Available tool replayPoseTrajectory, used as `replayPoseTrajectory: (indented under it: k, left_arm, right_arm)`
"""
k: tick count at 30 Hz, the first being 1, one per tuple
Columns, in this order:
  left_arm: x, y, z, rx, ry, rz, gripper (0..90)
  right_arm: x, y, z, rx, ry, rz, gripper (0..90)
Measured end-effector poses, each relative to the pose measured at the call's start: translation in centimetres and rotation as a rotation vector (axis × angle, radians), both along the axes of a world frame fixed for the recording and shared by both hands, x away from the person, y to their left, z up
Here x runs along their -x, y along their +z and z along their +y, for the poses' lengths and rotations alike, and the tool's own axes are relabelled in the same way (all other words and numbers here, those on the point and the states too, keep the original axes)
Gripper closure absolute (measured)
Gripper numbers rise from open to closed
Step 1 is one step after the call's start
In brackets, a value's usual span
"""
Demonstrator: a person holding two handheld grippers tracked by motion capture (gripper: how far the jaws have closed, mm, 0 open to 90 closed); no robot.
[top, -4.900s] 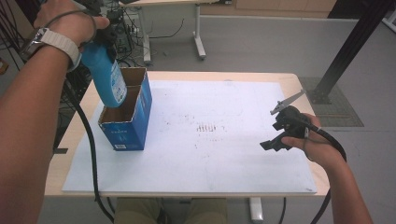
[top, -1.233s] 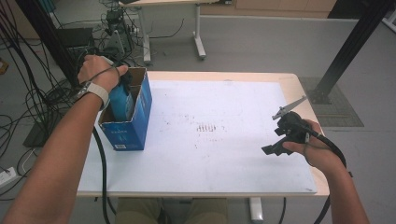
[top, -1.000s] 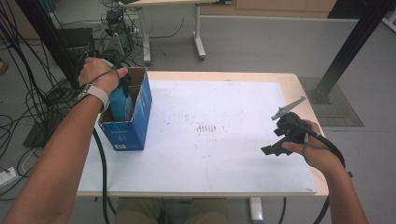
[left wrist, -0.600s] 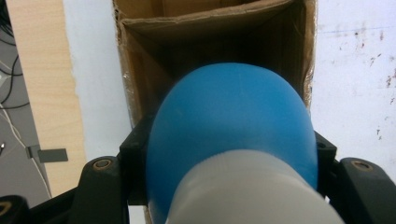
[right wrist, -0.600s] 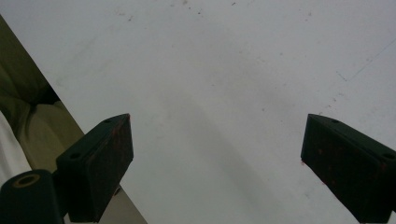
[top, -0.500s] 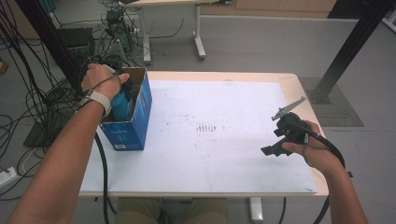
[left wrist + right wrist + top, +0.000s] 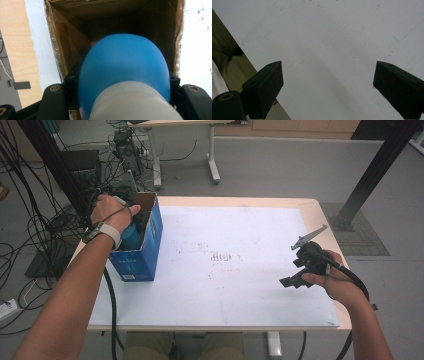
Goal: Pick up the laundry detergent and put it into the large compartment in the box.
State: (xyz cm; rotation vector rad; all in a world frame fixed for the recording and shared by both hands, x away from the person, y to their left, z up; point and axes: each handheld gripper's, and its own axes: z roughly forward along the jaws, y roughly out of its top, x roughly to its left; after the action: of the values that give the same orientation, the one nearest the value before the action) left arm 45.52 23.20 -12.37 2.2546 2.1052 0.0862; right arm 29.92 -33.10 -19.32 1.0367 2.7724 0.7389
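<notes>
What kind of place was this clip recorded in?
Probably a lab or workshop, not a home: a bare table with a white sheet, bundles of cables on the grey floor, and another desk's frame behind.

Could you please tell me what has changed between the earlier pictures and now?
The left gripper has lowered the blue bottle from above the cardboard box down into it, still clamped. The right gripper stays open over the white mat; the box has not moved.
</notes>
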Motion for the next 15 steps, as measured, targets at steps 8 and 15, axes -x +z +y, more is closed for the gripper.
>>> replayPoseTrajectory:
  k: [8,15]
  left_arm:
    - [0.0,-1.0,0.0,0.002,-0.009,0.000,38.2]
    - [-0.1,-1.6,-0.1,-0.004,-0.016,0.008,38.2]
  right_arm:
    - [0.1,0.0,0.0,0.002,-0.008,0.004,9.1]
    - [-0.1,0.0,0.0,0.001,-0.002,0.002,9.1]
